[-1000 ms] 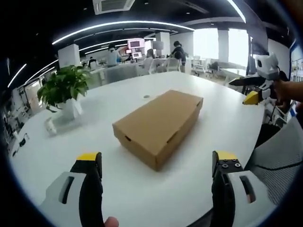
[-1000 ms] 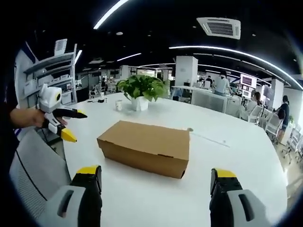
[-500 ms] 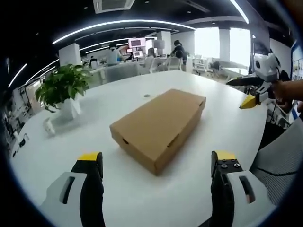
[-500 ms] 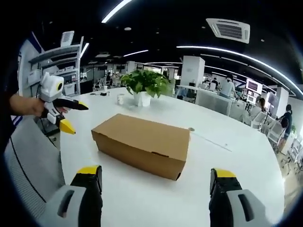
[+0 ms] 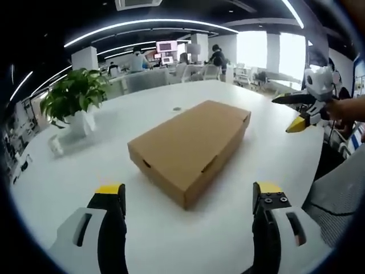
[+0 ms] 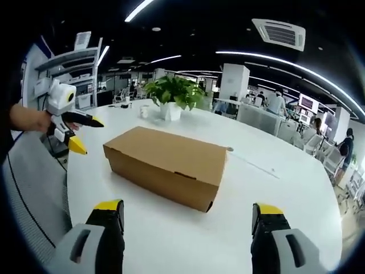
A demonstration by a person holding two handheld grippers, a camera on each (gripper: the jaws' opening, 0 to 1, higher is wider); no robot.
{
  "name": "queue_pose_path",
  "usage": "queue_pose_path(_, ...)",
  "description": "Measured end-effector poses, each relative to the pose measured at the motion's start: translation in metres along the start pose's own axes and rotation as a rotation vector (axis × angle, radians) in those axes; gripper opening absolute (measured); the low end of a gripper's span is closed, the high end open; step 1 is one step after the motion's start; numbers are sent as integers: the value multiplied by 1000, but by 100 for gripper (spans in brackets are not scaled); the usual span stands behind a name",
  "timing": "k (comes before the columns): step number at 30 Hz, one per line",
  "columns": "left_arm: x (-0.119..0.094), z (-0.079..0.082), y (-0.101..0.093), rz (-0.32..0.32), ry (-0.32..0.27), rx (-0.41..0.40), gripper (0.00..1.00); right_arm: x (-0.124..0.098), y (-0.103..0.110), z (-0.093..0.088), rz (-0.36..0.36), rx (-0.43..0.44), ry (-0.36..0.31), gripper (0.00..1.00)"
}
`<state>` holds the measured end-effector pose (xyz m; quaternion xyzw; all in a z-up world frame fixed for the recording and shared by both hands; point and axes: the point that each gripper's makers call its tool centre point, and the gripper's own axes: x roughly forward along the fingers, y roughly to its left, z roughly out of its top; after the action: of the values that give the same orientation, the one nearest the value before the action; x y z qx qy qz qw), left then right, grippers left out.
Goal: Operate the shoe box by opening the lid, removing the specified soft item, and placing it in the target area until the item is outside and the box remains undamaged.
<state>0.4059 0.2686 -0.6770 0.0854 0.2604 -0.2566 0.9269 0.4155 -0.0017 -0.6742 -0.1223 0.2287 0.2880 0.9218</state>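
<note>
Both hand-held grippers gape empty; the closed shoe box (image 5: 190,145) hides its contents.

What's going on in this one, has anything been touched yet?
A person holds a gripper in each hand over a white table. Both the left gripper and the right gripper are open and hover short of a closed cardboard shoe box, touching nothing. The lid is down and no item is out. A potted plant stands on the table beyond the box.
</note>
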Motion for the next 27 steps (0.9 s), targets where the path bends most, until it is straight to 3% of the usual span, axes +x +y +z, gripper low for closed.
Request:
queue_pose_path(13, 15, -5, -1, -4, 28, 9, 92, 22, -9, -1, 16, -15, -7, 88)
queue_pose_path(27, 31, -8, -2, 23, 42, -42, 90, 45, -12, -5, 75, -48, 10, 87)
